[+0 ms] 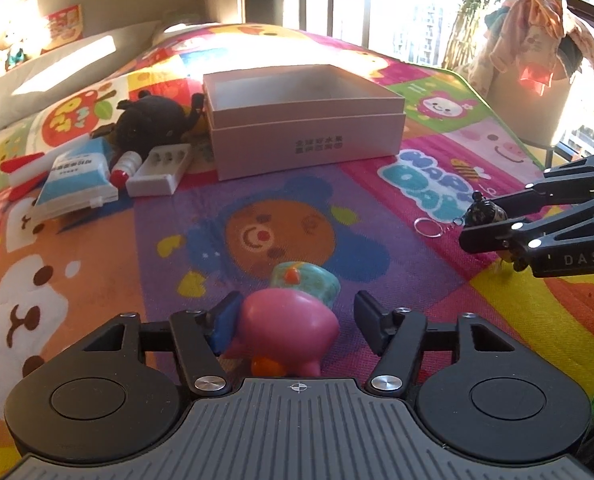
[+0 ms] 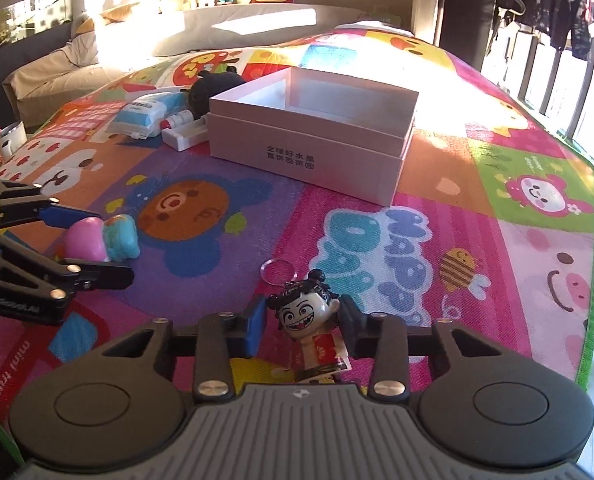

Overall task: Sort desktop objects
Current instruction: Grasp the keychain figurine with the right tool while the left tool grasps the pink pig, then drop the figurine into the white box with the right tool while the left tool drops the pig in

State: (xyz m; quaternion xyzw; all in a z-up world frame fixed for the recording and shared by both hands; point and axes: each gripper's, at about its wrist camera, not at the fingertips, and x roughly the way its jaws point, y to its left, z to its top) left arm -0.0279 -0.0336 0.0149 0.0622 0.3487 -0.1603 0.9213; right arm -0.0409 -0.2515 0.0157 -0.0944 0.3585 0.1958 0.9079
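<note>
A pink and teal squishy toy lies on the colourful play mat between the fingers of my left gripper, which is open around it; a gap shows on the right side. It also shows in the right wrist view. A keychain figure with a black-haired grinning head and a metal ring lies between the fingers of my right gripper, which is open around it. An open pink box stands empty beyond, also in the right wrist view.
Left of the box lie a black plush, a blue-white pack, a white tray and a small red-capped bottle. A laundry basket with clothes stands off the mat's right edge. Windows are at the right.
</note>
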